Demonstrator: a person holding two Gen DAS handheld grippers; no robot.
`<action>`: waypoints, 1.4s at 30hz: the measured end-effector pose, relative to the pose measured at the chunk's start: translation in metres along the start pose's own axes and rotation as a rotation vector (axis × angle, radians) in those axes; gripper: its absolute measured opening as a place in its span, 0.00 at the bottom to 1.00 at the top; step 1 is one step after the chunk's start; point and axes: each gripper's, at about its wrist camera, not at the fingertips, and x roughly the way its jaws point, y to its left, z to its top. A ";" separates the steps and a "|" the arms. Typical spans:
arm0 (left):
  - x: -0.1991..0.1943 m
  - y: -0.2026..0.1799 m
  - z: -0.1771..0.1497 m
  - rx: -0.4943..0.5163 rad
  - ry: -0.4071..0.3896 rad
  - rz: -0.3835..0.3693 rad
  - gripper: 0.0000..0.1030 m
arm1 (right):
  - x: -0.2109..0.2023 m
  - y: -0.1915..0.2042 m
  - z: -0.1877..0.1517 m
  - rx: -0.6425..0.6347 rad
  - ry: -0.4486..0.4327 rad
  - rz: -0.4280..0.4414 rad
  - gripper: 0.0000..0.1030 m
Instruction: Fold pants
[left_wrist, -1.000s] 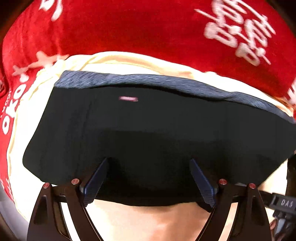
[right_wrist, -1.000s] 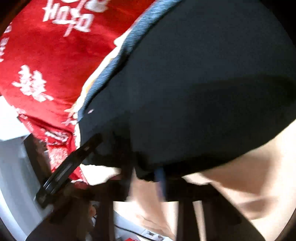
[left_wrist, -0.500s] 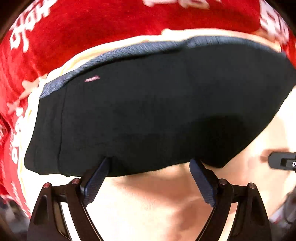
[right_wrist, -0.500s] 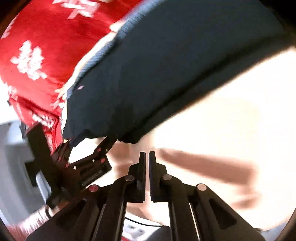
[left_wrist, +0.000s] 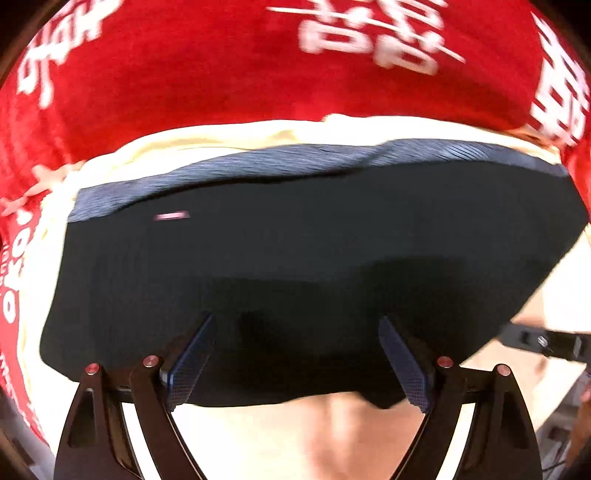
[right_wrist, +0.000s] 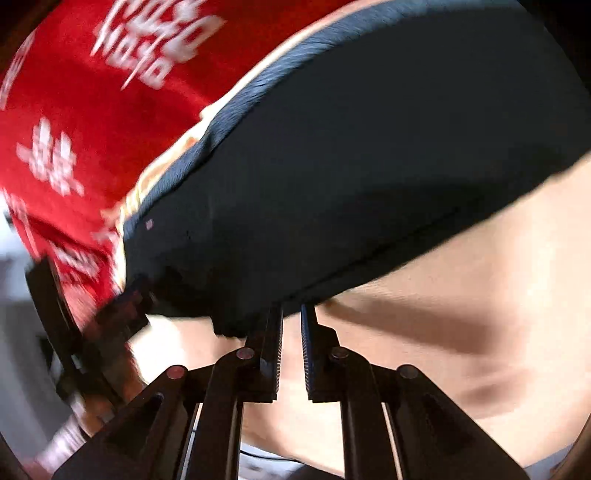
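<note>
The dark folded pants (left_wrist: 295, 251) lie flat on a cream cloth (left_wrist: 332, 435), with their grey-blue waistband (left_wrist: 258, 166) along the far edge. My left gripper (left_wrist: 295, 319) hangs wide open over the pants' near edge, and neither pad presses the fabric. In the right wrist view the pants (right_wrist: 369, 147) fill the upper middle. My right gripper (right_wrist: 291, 310) sits just off their near edge. Its jaws are opening from almost shut, with a narrow gap and nothing between them.
A red blanket (left_wrist: 221, 74) with white lettering lies under the cream cloth and beyond it. Part of the right gripper (left_wrist: 543, 343) shows at the right edge of the left wrist view. The left gripper (right_wrist: 92, 332) appears blurred at the left of the right wrist view.
The left gripper rolled and slid back over the pants' near edge, still wide open. The right gripper let go of the pants' edge, drew off, and its jaws have now parted slightly.
</note>
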 end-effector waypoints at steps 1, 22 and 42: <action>0.001 -0.005 0.001 0.002 0.002 -0.010 0.87 | 0.000 -0.002 0.002 0.024 -0.010 0.021 0.11; 0.023 -0.049 -0.017 0.039 0.066 -0.034 0.87 | -0.014 -0.030 -0.007 0.101 -0.077 0.009 0.07; 0.030 0.080 0.065 -0.163 -0.021 0.214 0.87 | -0.002 0.047 0.112 -0.356 -0.112 -0.335 0.28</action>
